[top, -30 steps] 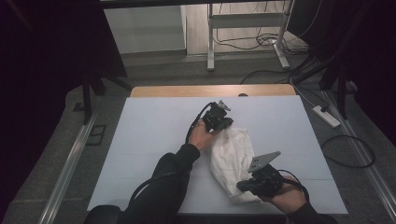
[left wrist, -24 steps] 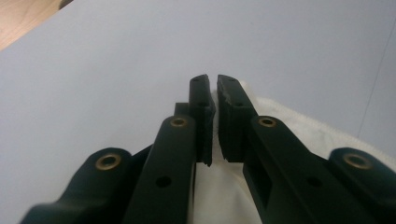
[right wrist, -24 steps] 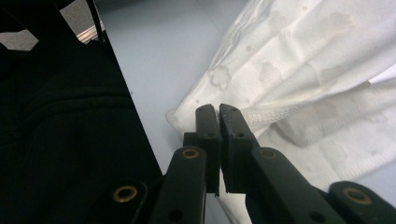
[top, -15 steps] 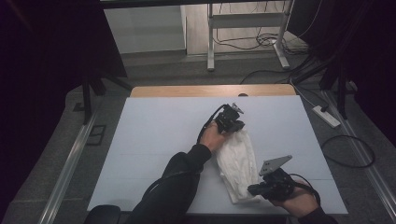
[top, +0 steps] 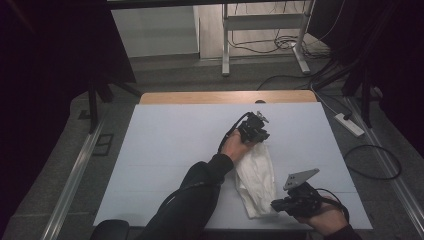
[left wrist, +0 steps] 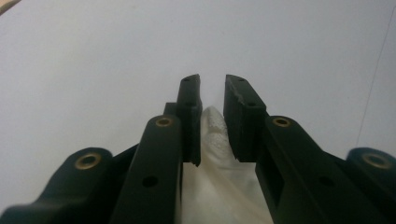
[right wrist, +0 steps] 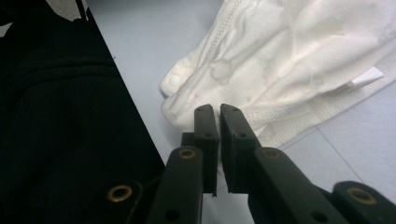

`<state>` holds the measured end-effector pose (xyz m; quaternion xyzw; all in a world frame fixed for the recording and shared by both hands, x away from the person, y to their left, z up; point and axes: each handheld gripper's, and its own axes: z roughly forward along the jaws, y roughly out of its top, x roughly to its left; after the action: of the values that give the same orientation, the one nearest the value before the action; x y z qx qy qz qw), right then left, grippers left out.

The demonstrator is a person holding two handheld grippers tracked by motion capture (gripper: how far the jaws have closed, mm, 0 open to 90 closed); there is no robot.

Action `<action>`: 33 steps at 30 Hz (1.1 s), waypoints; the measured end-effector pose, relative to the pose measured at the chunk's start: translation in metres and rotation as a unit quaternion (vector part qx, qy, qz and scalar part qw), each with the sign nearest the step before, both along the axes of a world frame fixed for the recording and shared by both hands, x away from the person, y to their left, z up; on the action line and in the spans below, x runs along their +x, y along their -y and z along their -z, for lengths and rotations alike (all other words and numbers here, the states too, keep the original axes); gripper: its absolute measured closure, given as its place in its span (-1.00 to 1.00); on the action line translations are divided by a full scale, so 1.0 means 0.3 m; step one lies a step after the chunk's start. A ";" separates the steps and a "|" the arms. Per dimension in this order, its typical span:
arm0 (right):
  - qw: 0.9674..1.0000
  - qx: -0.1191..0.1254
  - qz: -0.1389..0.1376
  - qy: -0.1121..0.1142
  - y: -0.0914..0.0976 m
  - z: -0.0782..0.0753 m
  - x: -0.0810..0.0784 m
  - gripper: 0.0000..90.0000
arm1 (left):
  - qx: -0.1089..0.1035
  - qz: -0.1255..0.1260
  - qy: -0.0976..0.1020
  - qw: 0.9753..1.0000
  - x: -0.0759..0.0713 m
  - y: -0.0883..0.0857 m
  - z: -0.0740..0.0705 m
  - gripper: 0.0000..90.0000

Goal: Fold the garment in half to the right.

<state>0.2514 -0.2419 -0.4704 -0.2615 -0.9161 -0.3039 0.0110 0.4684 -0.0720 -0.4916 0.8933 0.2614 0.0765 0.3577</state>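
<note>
**White garment stretched between two tongs near the right edge of the tabletop**

The left tongs [left wrist: 212, 100] have just been opening: a narrow gap is seen between the jaws, and the far tip of the white garment [top: 256, 176] lies in that gap, though no pressing by the pads can be made out, so the cloth is judged to be released there. The right tongs [right wrist: 217, 126] are pressed almost together; in the right gripper view their tips sit at the garment's hem, and whether a fold is pinched between them cannot be told.

The garment (crumpled, with a snap button and stitched seams visible) is laid lengthwise on the tabletop [top: 170, 150], running from the left tongs toward the near edge, closer to the right edge than the left. In the high view the right tongs [top: 278, 205] are found at its near end, close to the near right corner.

For the step to be done well, the far end should be let go fully before the left tongs are lifted, so that the cloth is not dragged; the near end should be kept flat and unbunched.

Counted: two tongs, one garment, one tabletop.
</note>
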 end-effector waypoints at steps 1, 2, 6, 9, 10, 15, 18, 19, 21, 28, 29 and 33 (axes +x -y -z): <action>1.000 0.000 -0.001 0.000 0.001 0.001 -0.001 0.82 | -0.002 0.000 0.001 1.000 0.001 0.000 -0.003 0.66; 1.000 0.000 -0.003 0.003 0.002 0.002 -0.001 0.76 | -0.006 0.001 0.003 1.000 0.003 -0.001 -0.008 0.61; 1.000 -0.001 0.000 0.012 0.004 -0.002 -0.005 0.56 | -0.018 0.001 0.009 1.000 0.008 -0.012 -0.028 0.44; 1.000 0.001 0.007 0.021 0.007 -0.005 -0.002 0.46 | -0.023 -0.002 0.010 1.000 0.012 -0.027 -0.043 0.36; 1.000 0.002 0.009 0.024 0.008 -0.006 -0.002 0.43 | -0.024 -0.002 0.011 1.000 0.014 -0.031 -0.045 0.32; 0.999 0.003 0.019 0.035 0.010 -0.010 0.001 0.28 | -0.020 0.002 0.010 1.000 0.013 -0.055 -0.058 0.11; 0.999 0.003 0.028 0.040 0.009 -0.010 0.004 0.17 | -0.021 0.007 0.005 1.000 0.009 -0.069 -0.061 -0.01; 0.999 0.003 0.031 0.042 0.009 -0.011 0.005 0.13 | -0.021 0.010 -0.001 1.000 0.009 -0.074 -0.062 -0.05; 0.998 0.003 0.037 0.045 0.008 -0.011 0.007 0.06 | -0.021 0.012 -0.001 1.000 0.005 -0.083 -0.061 -0.12; 0.996 0.004 0.063 0.059 0.007 -0.016 0.010 -0.19 | -0.019 0.027 -0.004 0.999 0.000 -0.124 -0.066 -0.35; 0.996 0.004 0.067 0.061 0.007 -0.017 0.011 -0.23 | -0.020 0.028 -0.004 0.999 0.000 -0.131 -0.066 -0.38; 0.995 0.003 0.074 0.069 0.005 -0.018 0.011 -0.35 | -0.018 0.031 -0.011 0.999 -0.003 -0.160 -0.064 -0.56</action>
<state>0.2548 -0.2433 -0.4649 -0.3070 -0.8918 -0.3241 -0.0736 0.4674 -0.0239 -0.4724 0.8950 0.2392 0.0511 0.3731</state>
